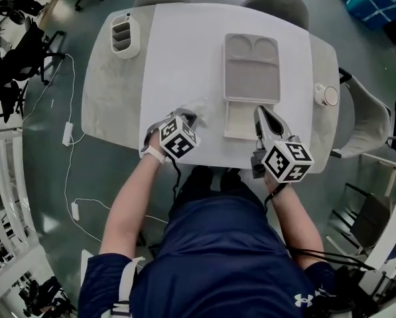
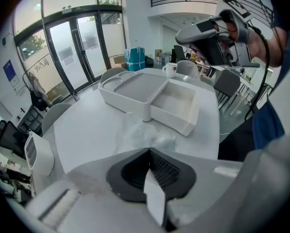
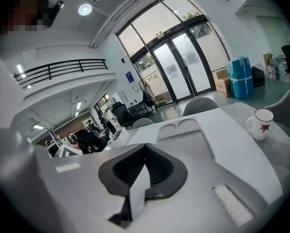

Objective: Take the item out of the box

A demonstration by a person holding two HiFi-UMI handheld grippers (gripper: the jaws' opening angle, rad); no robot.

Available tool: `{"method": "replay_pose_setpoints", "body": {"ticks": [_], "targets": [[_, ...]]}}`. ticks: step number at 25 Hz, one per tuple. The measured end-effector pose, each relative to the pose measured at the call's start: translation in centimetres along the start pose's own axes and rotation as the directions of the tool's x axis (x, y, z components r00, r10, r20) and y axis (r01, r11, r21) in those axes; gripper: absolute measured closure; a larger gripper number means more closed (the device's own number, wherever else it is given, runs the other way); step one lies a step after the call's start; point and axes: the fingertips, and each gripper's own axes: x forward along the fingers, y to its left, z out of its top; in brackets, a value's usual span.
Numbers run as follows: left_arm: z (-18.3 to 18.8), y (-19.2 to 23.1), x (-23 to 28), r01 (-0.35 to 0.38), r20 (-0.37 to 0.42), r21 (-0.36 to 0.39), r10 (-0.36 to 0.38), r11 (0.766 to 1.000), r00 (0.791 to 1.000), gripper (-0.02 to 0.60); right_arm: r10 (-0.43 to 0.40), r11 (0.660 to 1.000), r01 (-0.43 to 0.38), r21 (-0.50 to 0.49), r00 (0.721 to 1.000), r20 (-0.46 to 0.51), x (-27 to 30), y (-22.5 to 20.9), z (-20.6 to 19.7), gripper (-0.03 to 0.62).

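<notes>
The white box lies open on the table: its empty base (image 1: pixel 239 121) (image 2: pixel 176 106) toward me, its compartmented lid (image 1: pixel 251 65) (image 2: pixel 135 89) (image 3: pixel 183 130) folded away. A crumpled clear plastic bag (image 1: pixel 200 104) (image 2: pixel 145 132) rests on the white mat left of the base, outside the box. My left gripper (image 1: pixel 189 116) (image 2: pixel 148 150) is shut, low over the mat, its tips at the bag's near edge; whether a fold is pinched is hidden. My right gripper (image 1: pixel 259 111) (image 3: pixel 145 144) is shut on nothing, raised above the base's right side, and shows in the left gripper view (image 2: pixel 183 35).
A white mug (image 1: pixel 326 95) (image 3: pixel 263 122) (image 2: pixel 170 69) stands at the table's right edge. A white slotted organiser (image 1: pixel 125 35) (image 2: pixel 35 152) sits at the far left corner. Grey chairs (image 1: pixel 274 2) stand behind the table and at its right.
</notes>
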Motion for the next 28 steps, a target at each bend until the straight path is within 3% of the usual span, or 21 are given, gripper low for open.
{"method": "replay_pose_setpoints", "body": {"ticks": [15,22,28], "targets": [[-2.6,-0.4,5.4,0.125,-0.101,0.017,-0.123,0.992,0.987,0.578,-0.076,0.995,0.078,0.062,0.997,-0.033,0.7,-3.0,-2.0,0.591],[-3.6,-0.4,6.4,0.131,-0.142,0.03,-0.125,0.991,0.982,0.577,-0.085,0.993,0.088,0.076,0.996,-0.031,0.4,-3.6,-2.4,0.591],[-2.8,-0.3,6.4,0.099,-0.112,0.034,-0.095,0.994,0.989,0.561,-0.091,0.992,0.092,0.081,0.996,-0.025,-0.4,-3.7,-2.6,0.591]]}}
